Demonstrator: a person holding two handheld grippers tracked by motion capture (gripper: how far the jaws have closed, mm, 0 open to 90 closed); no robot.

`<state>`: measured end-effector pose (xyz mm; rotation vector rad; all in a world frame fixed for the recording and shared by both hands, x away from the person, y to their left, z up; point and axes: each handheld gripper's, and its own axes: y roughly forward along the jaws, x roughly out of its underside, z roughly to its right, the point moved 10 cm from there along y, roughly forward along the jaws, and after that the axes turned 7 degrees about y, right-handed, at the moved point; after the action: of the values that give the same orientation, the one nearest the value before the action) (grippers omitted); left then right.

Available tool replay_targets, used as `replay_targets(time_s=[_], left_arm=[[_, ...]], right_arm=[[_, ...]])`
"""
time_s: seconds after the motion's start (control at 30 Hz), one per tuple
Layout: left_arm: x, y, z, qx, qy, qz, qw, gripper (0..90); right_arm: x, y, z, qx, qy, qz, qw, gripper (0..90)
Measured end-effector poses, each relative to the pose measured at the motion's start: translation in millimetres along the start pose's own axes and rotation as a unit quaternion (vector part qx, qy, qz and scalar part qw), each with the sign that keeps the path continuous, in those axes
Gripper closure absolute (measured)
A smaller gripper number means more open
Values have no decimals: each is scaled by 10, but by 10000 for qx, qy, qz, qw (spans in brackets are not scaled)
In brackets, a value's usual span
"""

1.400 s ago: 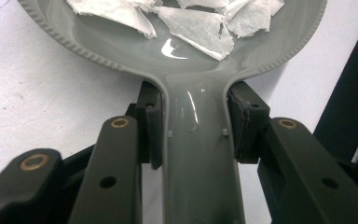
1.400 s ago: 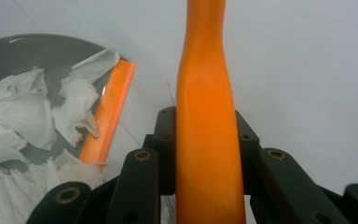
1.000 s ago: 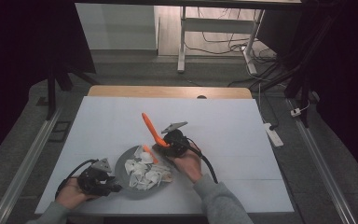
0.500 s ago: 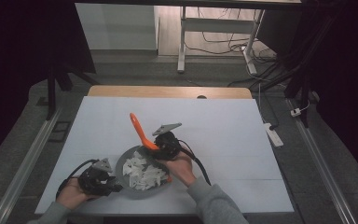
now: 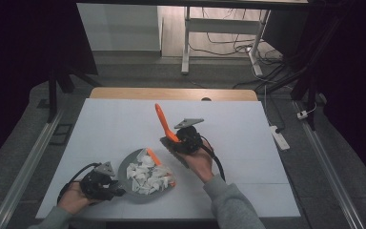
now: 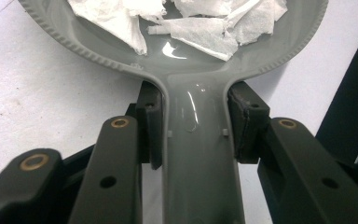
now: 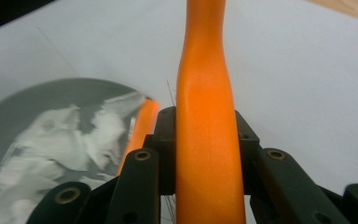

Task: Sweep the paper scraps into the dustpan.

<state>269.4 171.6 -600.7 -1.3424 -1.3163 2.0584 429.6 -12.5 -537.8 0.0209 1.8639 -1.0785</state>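
Observation:
A grey dustpan (image 5: 126,169) holding several white paper scraps (image 5: 147,177) lies near the table's front edge; an orange lip (image 5: 153,156) runs along its right rim. My left gripper (image 5: 108,187) is shut on the dustpan's handle (image 6: 198,158), whose pan (image 6: 242,58) spreads out ahead of the jaws. My right gripper (image 5: 180,139) is shut on a brush's orange handle (image 5: 161,119), held just right of the pan and a little above the table. That handle (image 7: 205,116) rises straight between the jaws, with the dustpan (image 7: 9,116) to its left. The brush's grey head (image 5: 174,151) hangs below the hand.
The white table top (image 5: 248,138) stretches open to the right and behind the pan. A wooden strip (image 5: 171,93) edges its far side. A white power strip (image 5: 280,136) lies off the table's right edge, and metal rails run along both sides.
My right gripper swung the brush left toward the pan, then drew back to the right and upward, the handle now standing more upright. The left gripper and dustpan stayed put.

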Motion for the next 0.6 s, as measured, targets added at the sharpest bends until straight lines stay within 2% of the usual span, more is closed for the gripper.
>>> replay_targets(time_s=[0.07,0.17,0.2,0.23,0.33,0.43,0.6], left_arm=[[0,1,0,-3,-4,4,10000,615],[1,2,-1,1,-4,3,10000,616],[1,3,-1,0,-6,3,10000,616],[2,3,0,1,-4,2,10000,616],[2,4,-1,-1,-4,5,10000,616],[2,4,0,-2,-3,4,10000,616],[4,5,-2,-8,-3,-3,10000,616]], right_arm=[[63,76,29,23,32,-100,9999,707],[144,199,-31,-46,30,-226,9997,707],[165,261,-111,-131,-14,-257,9996,707],[165,261,-111,-131,-14,-257,9996,707],[171,320,-259,-248,-36,-287,9993,708],[180,367,-401,-357,-164,-302,9988,708],[161,387,-596,-579,-119,-250,9979,708]])
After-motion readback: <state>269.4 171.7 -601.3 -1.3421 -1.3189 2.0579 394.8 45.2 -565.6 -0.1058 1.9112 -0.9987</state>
